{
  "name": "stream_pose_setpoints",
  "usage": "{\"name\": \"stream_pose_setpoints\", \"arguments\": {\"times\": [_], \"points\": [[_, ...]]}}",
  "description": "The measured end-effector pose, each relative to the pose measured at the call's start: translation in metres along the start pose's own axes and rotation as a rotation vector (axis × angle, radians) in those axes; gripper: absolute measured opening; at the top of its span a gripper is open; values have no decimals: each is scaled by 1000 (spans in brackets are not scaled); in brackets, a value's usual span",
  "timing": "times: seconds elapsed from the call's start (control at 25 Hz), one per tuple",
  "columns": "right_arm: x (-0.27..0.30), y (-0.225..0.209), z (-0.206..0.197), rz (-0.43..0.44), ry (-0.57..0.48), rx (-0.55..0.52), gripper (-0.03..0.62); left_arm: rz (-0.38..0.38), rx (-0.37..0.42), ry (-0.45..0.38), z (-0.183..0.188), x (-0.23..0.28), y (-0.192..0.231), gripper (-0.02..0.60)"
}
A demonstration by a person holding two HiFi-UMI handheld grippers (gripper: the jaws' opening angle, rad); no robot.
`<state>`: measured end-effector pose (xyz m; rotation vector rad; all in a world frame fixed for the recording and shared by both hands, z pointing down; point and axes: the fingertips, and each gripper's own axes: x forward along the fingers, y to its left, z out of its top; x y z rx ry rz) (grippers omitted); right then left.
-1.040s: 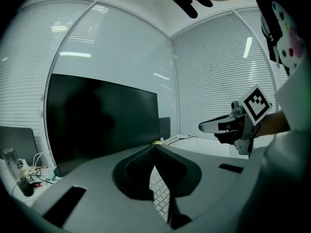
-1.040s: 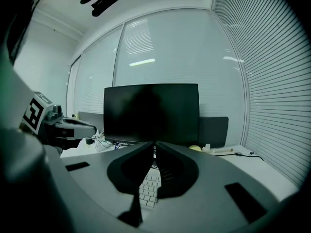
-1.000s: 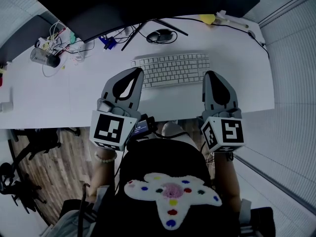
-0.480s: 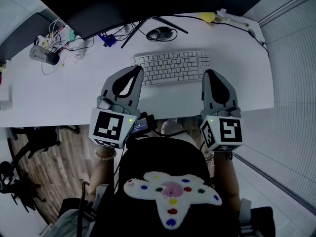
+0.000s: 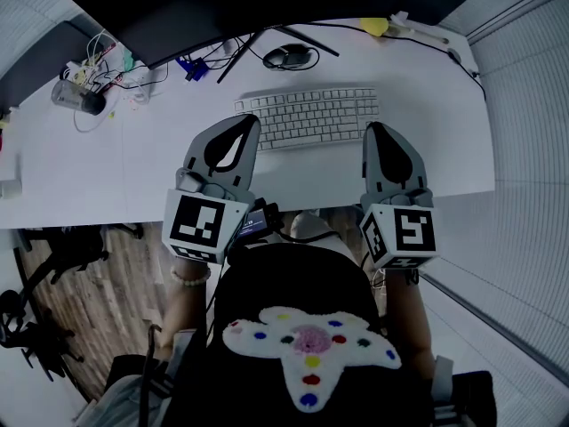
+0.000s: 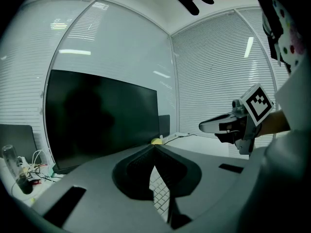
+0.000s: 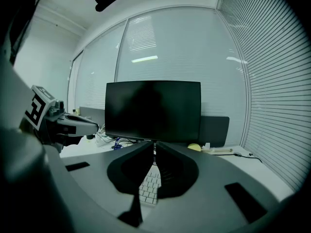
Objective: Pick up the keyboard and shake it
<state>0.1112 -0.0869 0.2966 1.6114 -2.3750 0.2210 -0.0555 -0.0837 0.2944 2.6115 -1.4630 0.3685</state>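
A white keyboard point(image 5: 307, 116) lies flat on the white desk point(image 5: 124, 176), in front of the monitor. My left gripper point(image 5: 252, 123) hovers at the keyboard's left end, jaws shut and empty. My right gripper point(image 5: 377, 128) hovers at the keyboard's right end, also shut with nothing in it. In the left gripper view the closed jaws point(image 6: 154, 146) point toward the monitor, with keyboard keys point(image 6: 160, 196) showing below them and the right gripper point(image 6: 227, 126) off to the side. In the right gripper view the closed jaws point(image 7: 154, 143) stand above the keyboard point(image 7: 148, 186).
A dark monitor point(image 5: 222, 7) on a stand fills the desk's back. Behind the keyboard sits a black mouse point(image 5: 291, 58), with a yellow object point(image 5: 374, 30) at the back right. Cables and a clear jar point(image 5: 76, 99) clutter the left. The desk's front edge point(image 5: 293, 205) runs under both grippers.
Both grippers keep their places at the keyboard's ends and stay shut. The whole view has drifted slightly.
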Motion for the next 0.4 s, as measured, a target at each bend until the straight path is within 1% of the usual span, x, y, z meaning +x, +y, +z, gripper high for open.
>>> {"name": "stream_pose_setpoints", "arguments": {"times": [0.4], "points": [[1,0,-2,3,7,-14,41,-4,-3,0,1,2,-1,17]]}}
